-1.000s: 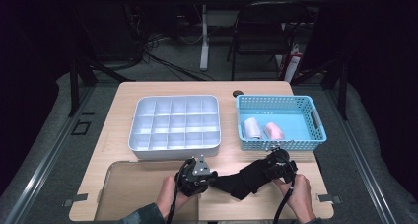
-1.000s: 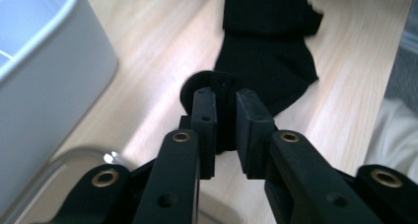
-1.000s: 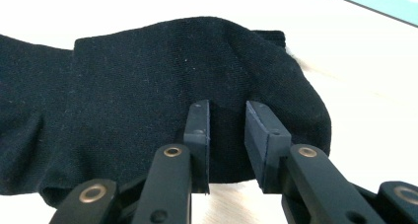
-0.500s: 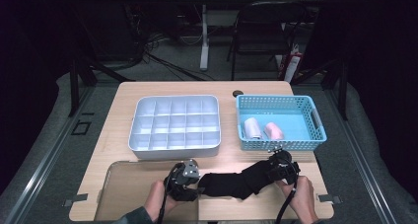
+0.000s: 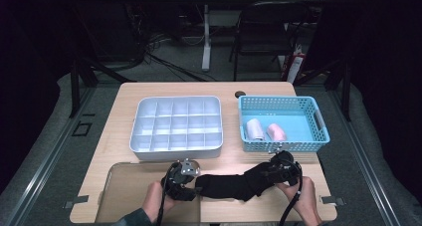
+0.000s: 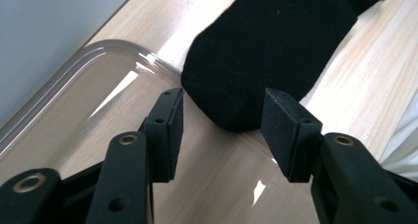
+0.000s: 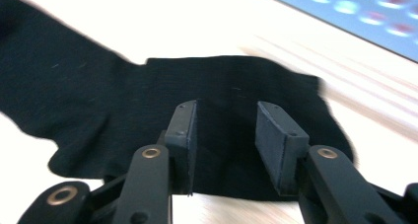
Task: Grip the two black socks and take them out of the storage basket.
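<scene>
Now the black sock [image 5: 234, 185] lies stretched flat along the bottom middle of the high view, on the bench [image 5: 124, 104] between the two hands, apparently laid out straight so it can be folded or rolled. At lower left the left claw [image 5: 195, 190] sits just off the sock's toe end; its jaws have just been opening and stand apart, the rounded toe lying between the pads without either pressing it, so it reads as let go. At lower right the right claw [image 5: 266, 176] hangs over the other end, jaws likewise just opening, parted above the cloth and not pinching it. A clear mat [image 5: 124, 196] lies under the left hand. Above, a white divided tray [image 5: 175, 146] waits empty, and the blue basket [image 5: 318, 121] at right holds two rolled socks [image 5: 263, 131], likely the pattern to follow.
</scene>
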Demonstrator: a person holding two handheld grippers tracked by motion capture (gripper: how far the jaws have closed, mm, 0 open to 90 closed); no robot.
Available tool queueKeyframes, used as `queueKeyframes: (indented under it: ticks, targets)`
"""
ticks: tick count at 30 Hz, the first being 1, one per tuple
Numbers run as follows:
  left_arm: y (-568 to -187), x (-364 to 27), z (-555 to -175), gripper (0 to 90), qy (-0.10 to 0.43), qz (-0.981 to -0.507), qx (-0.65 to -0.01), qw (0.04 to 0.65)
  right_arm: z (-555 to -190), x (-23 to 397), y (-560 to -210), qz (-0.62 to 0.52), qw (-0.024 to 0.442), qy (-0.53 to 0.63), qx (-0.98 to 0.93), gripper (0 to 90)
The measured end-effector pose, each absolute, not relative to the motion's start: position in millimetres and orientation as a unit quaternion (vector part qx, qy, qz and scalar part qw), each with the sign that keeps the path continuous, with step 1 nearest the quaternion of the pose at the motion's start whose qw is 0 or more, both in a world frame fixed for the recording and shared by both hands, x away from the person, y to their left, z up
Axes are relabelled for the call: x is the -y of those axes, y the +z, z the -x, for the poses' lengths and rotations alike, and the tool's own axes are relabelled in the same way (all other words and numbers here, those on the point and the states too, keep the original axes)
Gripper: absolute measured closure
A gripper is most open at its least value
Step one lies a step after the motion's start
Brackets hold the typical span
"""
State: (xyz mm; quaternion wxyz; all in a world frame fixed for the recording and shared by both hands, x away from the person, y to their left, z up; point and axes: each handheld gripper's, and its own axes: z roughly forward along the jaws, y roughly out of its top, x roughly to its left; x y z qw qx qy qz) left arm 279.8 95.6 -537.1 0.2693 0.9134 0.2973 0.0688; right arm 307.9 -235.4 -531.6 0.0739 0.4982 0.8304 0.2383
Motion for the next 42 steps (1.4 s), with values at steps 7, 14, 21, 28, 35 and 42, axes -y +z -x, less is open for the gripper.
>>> queueKeyframes:
  ticks: [7, 14, 21, 28, 35, 42]
  targets:
    - [-544.1, -94.9, -284.4, 65.9, 0.056, -0.916, -0.298, 0.261, -312.9, 229.5, -544.7, -0.493, 0.063, 0.214, -0.841, 69.9]
    - [-549.6, -91.1, -287.0, 77.2, 0.07, -0.917, -0.294, 0.261, -313.1, 233.4, -544.7, -0.508, 0.065, 0.203, -0.834, 70.3]
    - [-551.1, -85.7, -289.1, 86.1, 0.079, -0.917, -0.287, 0.264, -313.4, 234.2, -544.7, -0.521, 0.066, 0.202, -0.827, 69.8]
    - [-549.9, -84.3, -292.3, 88.9, 0.09, -0.913, -0.292, 0.271, -312.6, 236.3, -543.3, -0.543, 0.068, 0.188, -0.815, 68.8]
    - [-547.4, -87.8, -293.8, 78.1, 0.078, -0.912, -0.295, 0.273, -312.6, 243.7, -537.3, -0.543, 0.061, 0.215, -0.809, 59.6]
    - [-541.5, -93.6, -294.8, 50.9, 0.076, -0.905, -0.304, 0.287, -311.5, 270.3, -523.2, -0.566, 0.095, 0.234, -0.785, 54.9]
